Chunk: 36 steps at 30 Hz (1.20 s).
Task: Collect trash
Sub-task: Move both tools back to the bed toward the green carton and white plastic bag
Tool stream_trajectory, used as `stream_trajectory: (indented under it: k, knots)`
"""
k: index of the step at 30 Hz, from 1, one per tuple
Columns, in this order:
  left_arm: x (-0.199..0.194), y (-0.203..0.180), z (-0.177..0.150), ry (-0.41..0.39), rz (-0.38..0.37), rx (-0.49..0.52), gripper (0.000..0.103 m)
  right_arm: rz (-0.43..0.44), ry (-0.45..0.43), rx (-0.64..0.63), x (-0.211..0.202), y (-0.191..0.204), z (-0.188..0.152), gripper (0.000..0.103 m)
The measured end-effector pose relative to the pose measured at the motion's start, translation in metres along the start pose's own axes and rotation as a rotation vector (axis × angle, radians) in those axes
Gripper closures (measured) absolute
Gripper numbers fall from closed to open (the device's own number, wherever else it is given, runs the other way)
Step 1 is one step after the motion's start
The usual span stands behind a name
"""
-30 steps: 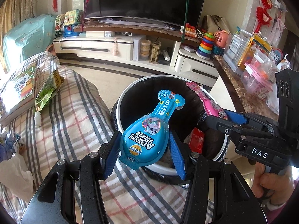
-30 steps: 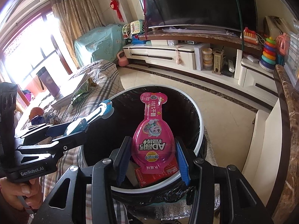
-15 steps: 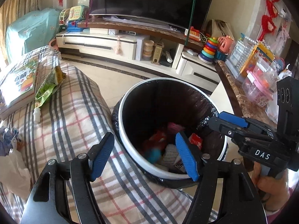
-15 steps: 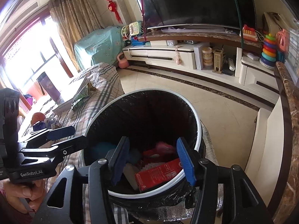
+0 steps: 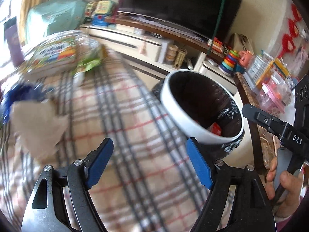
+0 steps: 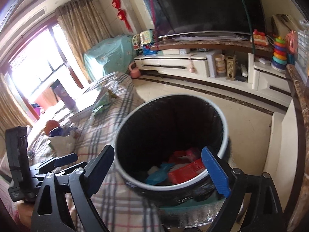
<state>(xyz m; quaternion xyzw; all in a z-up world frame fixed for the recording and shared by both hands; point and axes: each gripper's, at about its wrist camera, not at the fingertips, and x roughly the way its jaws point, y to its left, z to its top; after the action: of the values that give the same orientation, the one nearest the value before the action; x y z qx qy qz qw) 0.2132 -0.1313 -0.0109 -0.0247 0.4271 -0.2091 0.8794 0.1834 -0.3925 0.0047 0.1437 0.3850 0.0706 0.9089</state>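
A white-rimmed bin [image 5: 195, 131] lined with a black bag stands beside the plaid-covered sofa [image 5: 123, 139]; it also shows in the right wrist view [image 6: 127, 177]. Inside lie a blue wrapper [image 6: 157, 176], a pink wrapper [image 6: 193, 151] and a red packet [image 6: 186, 171]. My left gripper [image 5: 148, 163] is open and empty over the plaid cover, left of the bin. My right gripper [image 6: 164, 170] is open and empty above the bin's near rim. Crumpled tissue [image 5: 36, 127] and a green wrapper [image 5: 87, 65] lie on the sofa.
A picture book [image 5: 52, 56] and a small white bottle [image 5: 78, 77] lie on the sofa. A marble-topped counter [image 6: 299, 104] with toy boxes runs along the right. A TV cabinet [image 6: 185, 65] stands at the back across tiled floor [image 6: 193, 94].
Both grippers opened and dropped the blue and pink wrappers into the bin. My left gripper has since swung left over the sofa; my right gripper stays over the bin.
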Motion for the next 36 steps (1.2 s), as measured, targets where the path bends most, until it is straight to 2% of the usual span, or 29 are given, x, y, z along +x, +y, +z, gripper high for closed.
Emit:
stream_trajectory:
  k: [7,12,17,22,29,36]
  knots:
    - [-0.035,0.049,-0.026,-0.05,0.066,-0.102,0.022,0.052,0.024,-0.031,0.011,0.04,-0.016,0.009]
    - [-0.051,0.091,-0.044,-0.067,0.118,-0.205,0.021,0.102,0.053,-0.103,0.025,0.078,-0.028,0.009]
    - [-0.063,0.127,-0.058,-0.074,0.168,-0.264,0.021,0.144,0.073,-0.163,0.038,0.11,-0.038,0.009]
    - [-0.072,0.154,-0.065,-0.082,0.206,-0.302,0.021,0.19,0.1,-0.231,0.053,0.135,-0.049,0.009]
    - [-0.077,0.181,-0.069,-0.078,0.244,-0.338,0.021,0.233,0.115,-0.225,0.068,0.151,-0.054,0.009]
    - [-0.07,0.201,-0.055,-0.07,0.286,-0.336,0.021,0.258,0.154,-0.212,0.083,0.161,-0.049,0.009]
